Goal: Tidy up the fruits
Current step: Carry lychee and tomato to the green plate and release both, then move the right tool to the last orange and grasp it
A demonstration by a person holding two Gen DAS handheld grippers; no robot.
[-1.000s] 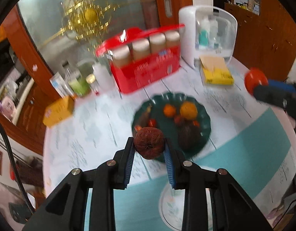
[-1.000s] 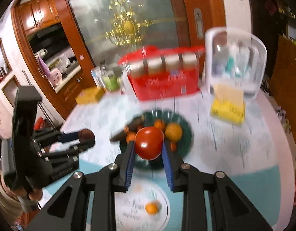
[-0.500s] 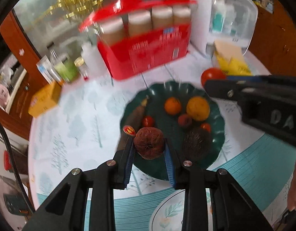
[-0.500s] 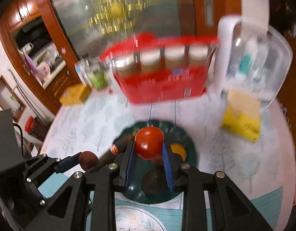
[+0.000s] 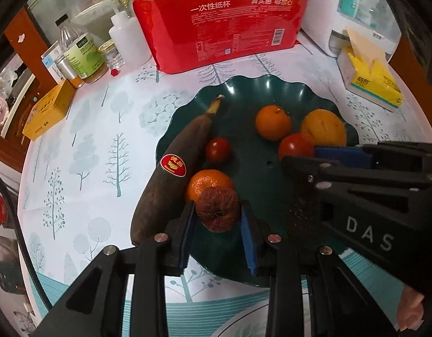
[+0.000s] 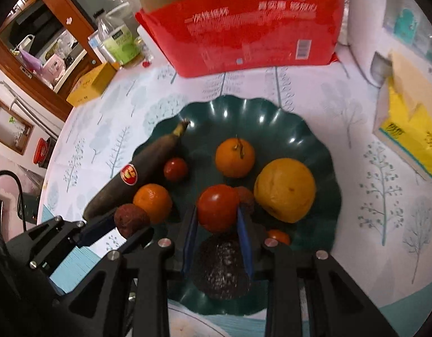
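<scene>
Both grippers dropped onto green plate (image 5: 244, 84) w/ fruit: your left gripper (image 5: 217, 219) jaws opening, wrinkled fruit (image 5: 217, 209) betw. them; right gripper (image 6: 218, 221) opening round tomato (image 6: 217, 206) — near plate's front edge.

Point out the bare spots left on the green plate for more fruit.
Free: the far side of the green plate, behind the small orange, and the middle between the small tomato and the right gripper. Crowded: the near-left by the dark banana and the near edge around the avocado.
</scene>
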